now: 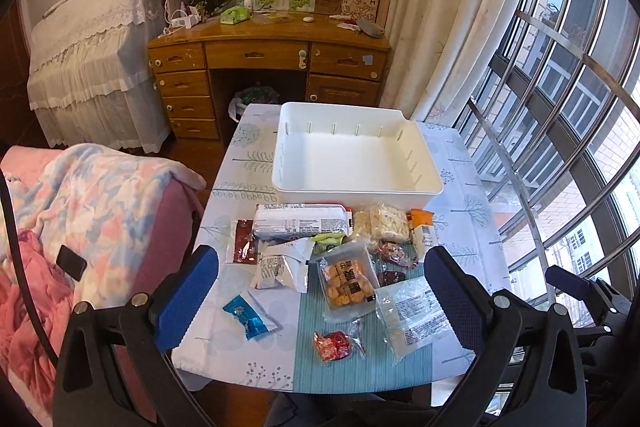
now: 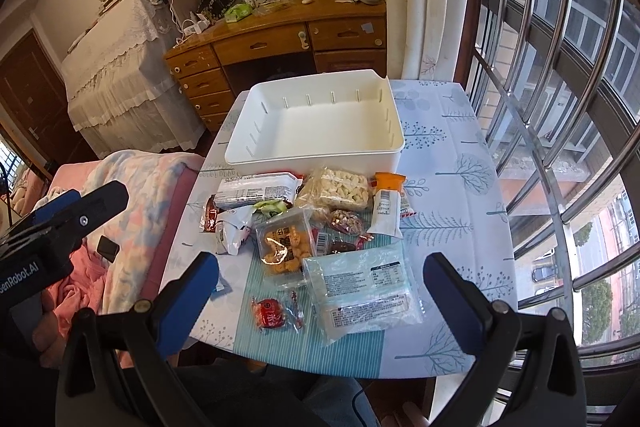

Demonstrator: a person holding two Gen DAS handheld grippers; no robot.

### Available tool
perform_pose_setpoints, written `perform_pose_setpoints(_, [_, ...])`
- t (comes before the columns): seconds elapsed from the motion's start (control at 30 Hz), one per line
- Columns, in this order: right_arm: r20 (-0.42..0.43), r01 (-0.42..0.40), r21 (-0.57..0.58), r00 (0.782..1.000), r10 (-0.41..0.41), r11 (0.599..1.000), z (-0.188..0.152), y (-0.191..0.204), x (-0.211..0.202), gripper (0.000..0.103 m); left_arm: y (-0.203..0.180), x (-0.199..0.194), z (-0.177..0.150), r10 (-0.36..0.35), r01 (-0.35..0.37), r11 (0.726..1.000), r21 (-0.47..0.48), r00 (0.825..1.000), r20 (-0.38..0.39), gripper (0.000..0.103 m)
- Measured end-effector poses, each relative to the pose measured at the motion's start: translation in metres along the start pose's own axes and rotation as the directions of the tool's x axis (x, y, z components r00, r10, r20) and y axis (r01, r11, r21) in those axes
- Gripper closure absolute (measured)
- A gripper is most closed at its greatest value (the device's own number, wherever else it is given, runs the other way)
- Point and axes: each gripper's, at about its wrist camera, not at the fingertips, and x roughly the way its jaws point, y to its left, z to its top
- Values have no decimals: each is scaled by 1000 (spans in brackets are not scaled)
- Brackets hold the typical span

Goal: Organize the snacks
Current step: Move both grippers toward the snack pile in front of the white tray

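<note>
An empty white bin (image 1: 352, 155) (image 2: 316, 125) stands at the far end of a small table (image 1: 460, 167). Several snack packets lie in front of it: a long white packet (image 1: 300, 221), a clear pack of orange crackers (image 1: 348, 281) (image 2: 286, 247), a pale flat pack (image 1: 416, 315) (image 2: 364, 289), a red candy (image 1: 334, 345) (image 2: 270, 313), a blue candy (image 1: 248, 315). My left gripper (image 1: 320, 279) is open, held above the near packets. My right gripper (image 2: 320, 283) is open above the table's near edge. Both are empty.
A bed with a pink and blue blanket (image 1: 80, 211) and a black phone (image 1: 71, 262) lies to the left. A wooden desk (image 1: 264, 55) with shelves stands behind the table. Barred windows (image 1: 568, 107) and a curtain (image 1: 448, 7) line the right side.
</note>
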Motion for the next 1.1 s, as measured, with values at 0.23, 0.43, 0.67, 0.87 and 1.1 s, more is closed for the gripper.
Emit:
perform_pose_setpoints(0.23, [18, -52, 8, 998, 52, 999, 0, -12, 8, 0, 12, 0, -7, 21, -22, 997, -73, 1000, -19, 1])
perform_pose_setpoints(0.43, [39, -96, -9, 995, 97, 995, 4, -8, 13, 0, 31, -5, -17, 74, -78, 988, -131, 997, -38, 1])
perform_pose_setpoints(0.67, [22, -134, -48, 991, 135, 990, 4, 3, 22, 0, 61, 5, -31, 49, -65, 974, -217, 996, -74, 1])
perform_pose_setpoints(0.87, [-8, -121, -38, 993, 121, 992, 8, 11, 33, 0, 78, 33, -29, 29, -61, 972, -227, 989, -143, 1])
perform_pose_setpoints(1.1, [-102, -51, 95, 993, 60, 994, 12, 10, 62, 3, 93, 80, -13, -78, 33, 983, -182, 967, -244, 1])
